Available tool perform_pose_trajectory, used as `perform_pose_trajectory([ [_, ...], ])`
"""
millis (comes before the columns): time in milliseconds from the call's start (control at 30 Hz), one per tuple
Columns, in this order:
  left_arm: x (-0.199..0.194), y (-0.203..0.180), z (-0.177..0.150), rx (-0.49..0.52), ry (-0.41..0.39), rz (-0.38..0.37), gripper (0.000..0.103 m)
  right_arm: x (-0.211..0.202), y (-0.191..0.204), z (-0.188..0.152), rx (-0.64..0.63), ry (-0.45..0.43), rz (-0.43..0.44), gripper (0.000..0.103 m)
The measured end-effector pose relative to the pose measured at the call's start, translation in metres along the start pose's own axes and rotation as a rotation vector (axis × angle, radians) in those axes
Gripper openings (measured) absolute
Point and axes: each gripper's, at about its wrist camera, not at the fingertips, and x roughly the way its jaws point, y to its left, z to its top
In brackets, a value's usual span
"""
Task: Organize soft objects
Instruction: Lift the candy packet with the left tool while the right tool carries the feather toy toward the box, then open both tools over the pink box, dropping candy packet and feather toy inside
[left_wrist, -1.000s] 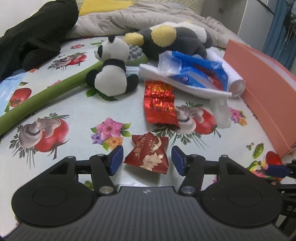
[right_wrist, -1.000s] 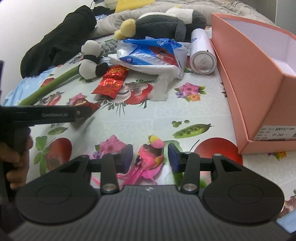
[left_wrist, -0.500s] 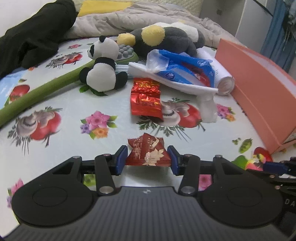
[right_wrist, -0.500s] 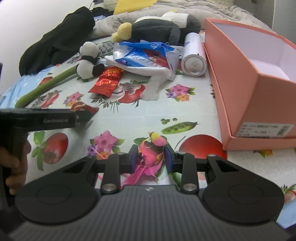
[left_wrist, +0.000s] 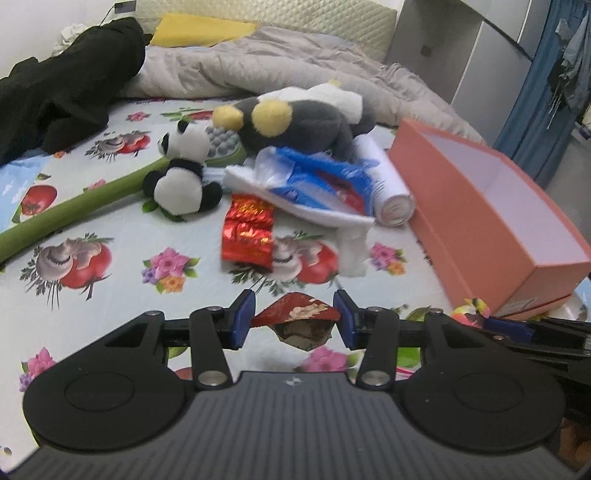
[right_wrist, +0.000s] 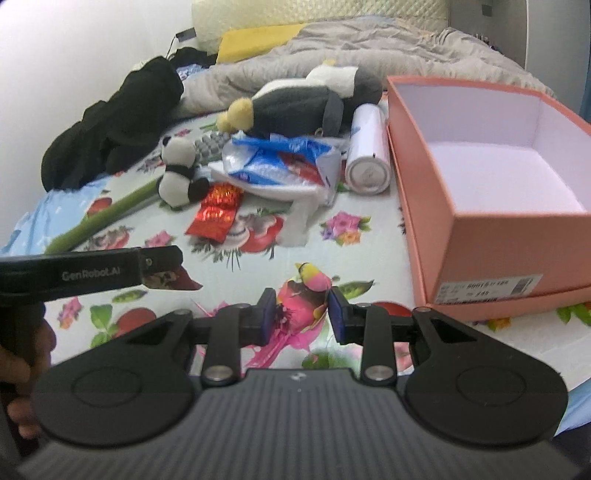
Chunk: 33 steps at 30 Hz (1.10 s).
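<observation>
Two tools are each clamped on a small item above a bed covered with a fruit-and-flower sheet (left_wrist: 110, 295). Left tool (left_wrist: 293, 317): its blue pads press the two ends of a dark red snack packet (left_wrist: 295, 319), which hangs clear of the sheet, its lower part sagging below the pads. Right tool (right_wrist: 301, 314): its jaws stand narrow on a pink and yellow soft toy (right_wrist: 303, 299), gripped across the body so its thin pink strands trail beneath. Both items are pinched at the fingertips, probably so that each can be let go cleanly over a container. An open orange box (right_wrist: 491, 236), empty inside, stands just to the right of the right tool and is the likely destination. Farther up the bed lie the things not yet sorted: a small panda toy (left_wrist: 181, 177), a grey and yellow plush (left_wrist: 295, 118), a shiny red packet (left_wrist: 247, 232), a blue and white plastic bag (left_wrist: 314, 184) lying on a white cloth, and a white cylinder (left_wrist: 384, 184) beside the box.
</observation>
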Motion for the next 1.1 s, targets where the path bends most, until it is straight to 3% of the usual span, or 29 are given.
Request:
perform_pose_trajectory([
  [733, -0.077, -0.114, 0.139, 0.048, -0.179, -0.159, 0.053, -0.103, -0.05, 0.116, 0.015, -0.245, -0.035, 0.034],
  [933, -0.065, -0.157, 0.165, 0.073, -0.179, -0.207, 0.053, -0.113, -0.082, 0.138, 0.038, -0.29, -0.076, 0.034],
  [1100, -0.03, -0.19, 0.178, 0.089, -0.124, -0.25, 0.053, -0.104, -0.121, 0.148, 0.084, -0.269, -0.128, 0.034],
])
